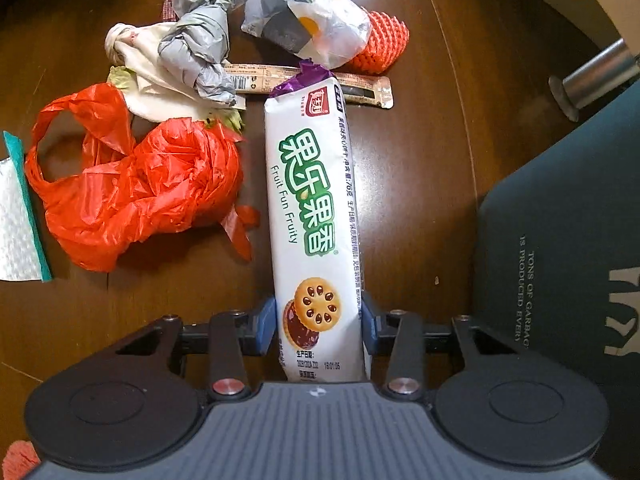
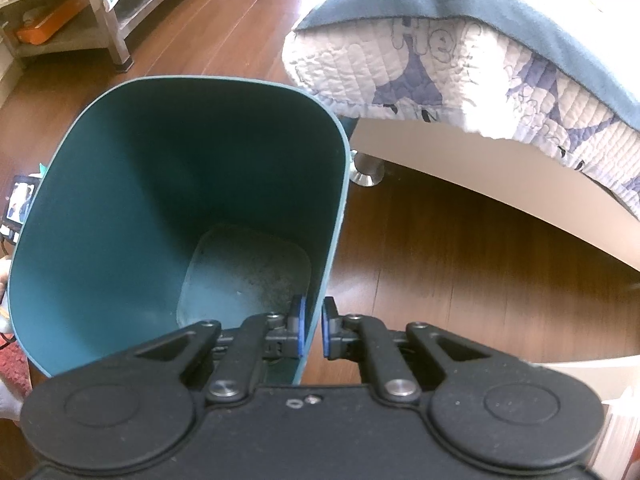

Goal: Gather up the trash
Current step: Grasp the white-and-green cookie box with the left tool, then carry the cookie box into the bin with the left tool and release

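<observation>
My left gripper point(image 1: 319, 322) is shut on a long white biscuit pack point(image 1: 314, 216) with green lettering, which points away from me over the wooden floor. Beyond it lie a red plastic bag point(image 1: 140, 188), a grey crumpled bag point(image 1: 204, 40), a white knotted bag point(image 1: 140, 76), a clear snack bag point(image 1: 312, 24), a brown bar wrapper point(image 1: 360, 90) and an orange foam net point(image 1: 384, 40). My right gripper point(image 2: 311, 330) is shut on the right wall of a teal trash bin point(image 2: 120, 184), one finger inside and one outside. The bin looks empty inside.
The bin's dark outer side point(image 1: 560, 240) stands at the right in the left wrist view. A bed with a quilted cover point(image 2: 480, 60) and its metal leg point(image 2: 366, 168) are beside the bin. A low shelf point(image 2: 80, 28) stands at the far left. A bubble mailer point(image 1: 16, 216) lies left.
</observation>
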A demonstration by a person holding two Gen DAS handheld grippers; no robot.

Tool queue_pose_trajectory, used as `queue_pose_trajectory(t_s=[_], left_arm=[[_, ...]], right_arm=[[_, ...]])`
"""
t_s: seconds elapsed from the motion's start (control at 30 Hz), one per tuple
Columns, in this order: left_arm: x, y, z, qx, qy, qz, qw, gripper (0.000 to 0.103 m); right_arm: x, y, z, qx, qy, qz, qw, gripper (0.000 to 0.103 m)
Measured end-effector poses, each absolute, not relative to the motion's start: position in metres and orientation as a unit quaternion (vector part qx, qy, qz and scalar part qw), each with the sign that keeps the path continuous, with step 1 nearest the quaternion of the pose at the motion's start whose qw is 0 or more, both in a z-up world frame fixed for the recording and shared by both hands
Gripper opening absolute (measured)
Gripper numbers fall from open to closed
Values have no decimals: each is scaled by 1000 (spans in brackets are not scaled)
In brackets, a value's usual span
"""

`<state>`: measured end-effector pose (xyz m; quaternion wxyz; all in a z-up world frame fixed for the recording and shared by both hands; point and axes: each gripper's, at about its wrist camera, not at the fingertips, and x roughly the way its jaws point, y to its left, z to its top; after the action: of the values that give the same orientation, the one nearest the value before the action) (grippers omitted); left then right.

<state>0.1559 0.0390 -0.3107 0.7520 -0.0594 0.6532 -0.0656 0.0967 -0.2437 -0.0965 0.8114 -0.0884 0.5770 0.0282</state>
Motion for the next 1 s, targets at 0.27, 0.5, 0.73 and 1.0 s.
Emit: queue_pose_trajectory(t_s=[0.27, 0.5, 0.73, 1.0], left_arm=[[148, 40, -277, -47, 649, -54, 758, 39], [143, 60, -192, -37, 636, -17, 770, 39], [109, 60, -47, -39, 574, -40, 817, 39], [77, -4, 25, -31, 558, -160, 814, 39]], right_arm=[[92, -240, -95, -100, 571, 25, 814, 7], [89, -238, -95, -101, 562, 27, 821, 7], [90, -236, -89, -107, 557, 52, 822, 7], [85, -230, -88, -124, 560, 41, 818, 6]])
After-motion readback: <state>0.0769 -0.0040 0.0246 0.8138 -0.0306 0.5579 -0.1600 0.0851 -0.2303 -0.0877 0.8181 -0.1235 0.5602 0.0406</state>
